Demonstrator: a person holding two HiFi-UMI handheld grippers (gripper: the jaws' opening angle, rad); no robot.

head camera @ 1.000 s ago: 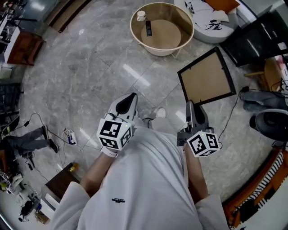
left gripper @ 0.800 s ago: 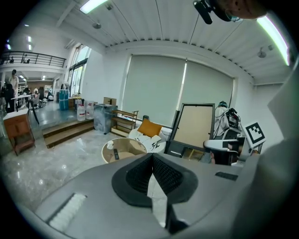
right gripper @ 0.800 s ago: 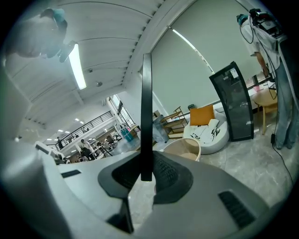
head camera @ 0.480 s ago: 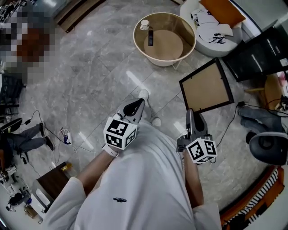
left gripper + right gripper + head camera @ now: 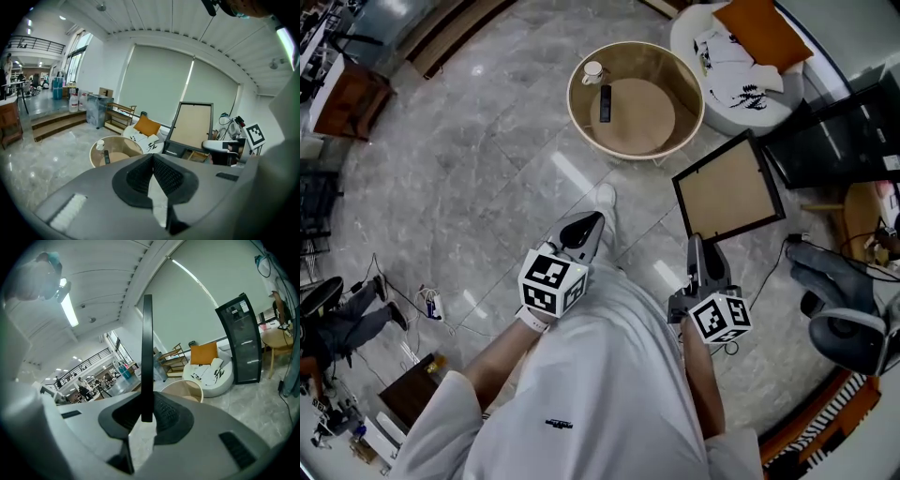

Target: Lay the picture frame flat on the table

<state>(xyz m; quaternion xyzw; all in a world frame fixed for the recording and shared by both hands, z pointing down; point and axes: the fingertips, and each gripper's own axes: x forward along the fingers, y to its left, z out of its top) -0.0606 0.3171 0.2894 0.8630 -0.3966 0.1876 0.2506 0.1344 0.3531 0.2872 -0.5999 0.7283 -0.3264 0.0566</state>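
The picture frame [image 5: 729, 192] has a black border and a brown backing. My right gripper [image 5: 698, 244] is shut on its lower edge and holds it up off the floor. In the right gripper view the frame [image 5: 147, 343] stands edge-on between the pads of that gripper [image 5: 146, 405]. My left gripper [image 5: 592, 218] is shut and holds nothing; its pads [image 5: 140, 176] meet at the tip. The round wooden table [image 5: 581, 56] with a raised rim stands ahead, with a white cup [image 5: 593, 71] and a dark remote [image 5: 605, 103] on it. It also shows in the left gripper view [image 5: 123, 143].
A white round pouf [image 5: 694, 33] with an orange cushion [image 5: 764, 33] sits behind the table. A black cabinet [image 5: 844, 131] stands at the right, with a grey chair [image 5: 844, 323] and cables nearer. The floor is grey marble [image 5: 469, 159]. Low wooden furniture lies at the lower left [image 5: 417, 380].
The person has walked forward, so the table and pouf sit a little nearer and lower in the head view. Both grippers travelled along, and the frame stays in the right gripper.
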